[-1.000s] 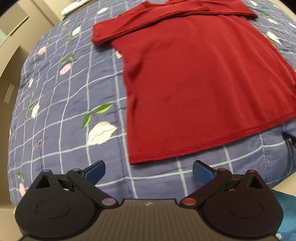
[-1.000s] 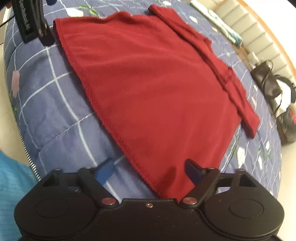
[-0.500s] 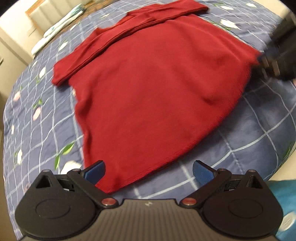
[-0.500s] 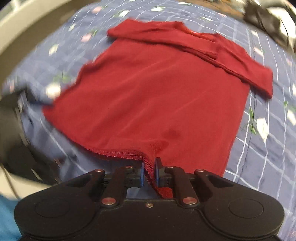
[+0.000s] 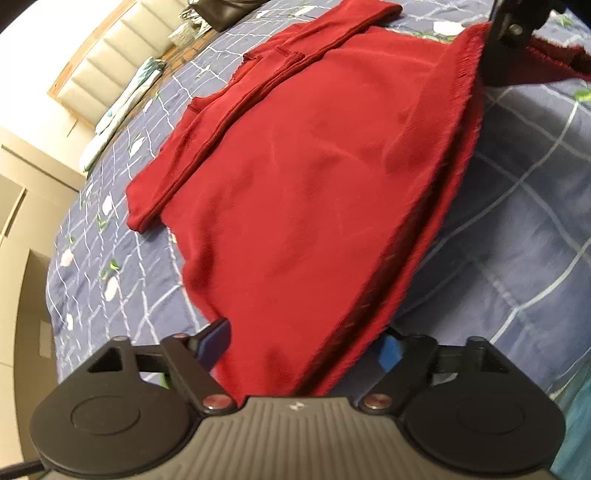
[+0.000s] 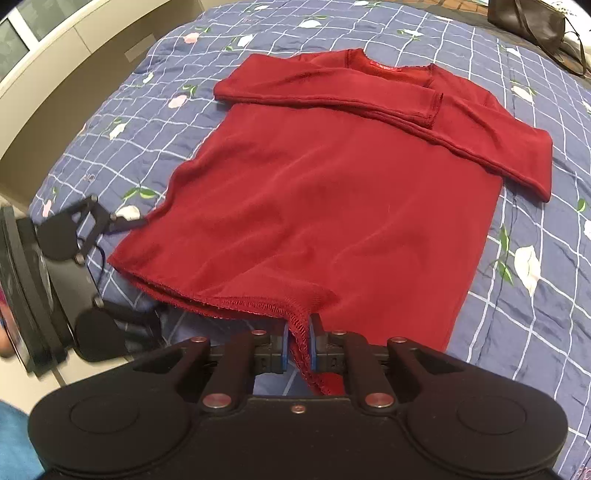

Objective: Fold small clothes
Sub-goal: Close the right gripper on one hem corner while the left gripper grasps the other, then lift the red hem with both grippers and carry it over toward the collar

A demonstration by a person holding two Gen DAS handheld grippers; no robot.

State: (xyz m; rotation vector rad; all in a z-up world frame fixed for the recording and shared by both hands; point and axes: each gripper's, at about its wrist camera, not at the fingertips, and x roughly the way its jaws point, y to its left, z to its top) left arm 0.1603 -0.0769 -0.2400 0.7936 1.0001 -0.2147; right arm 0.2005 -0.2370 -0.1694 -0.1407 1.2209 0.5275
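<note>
The right tongs (image 6: 297, 347) are closed down to a narrow slit on the stitched bottom hem of the red shirt (image 6: 332, 206), with a fold of the hem running between the blue pads (image 6: 284, 345) and bunching up just beyond them. The left tongs (image 5: 303, 343) are spread wide, and the other bottom corner of the shirt lies in the gap between their blue fingers (image 5: 214, 341); the cloth covers much of that gap, so whether either finger presses on it cannot be told.

The shirt lies on the bed (image 6: 155, 122), on a blue checked quilt with a flower print, its body spread flat and both long sleeves folded across the chest below the neckline. In the right wrist view the left tongs (image 6: 147, 269) sit low at the shirt's left hem corner, pointing in from the side. In the left wrist view the right tongs appear only as a dark shape at the shirt's far hem corner, cut off by the frame edge. A dark bag (image 6: 532, 29) rests on the bed beyond the shirt's collar.
</note>
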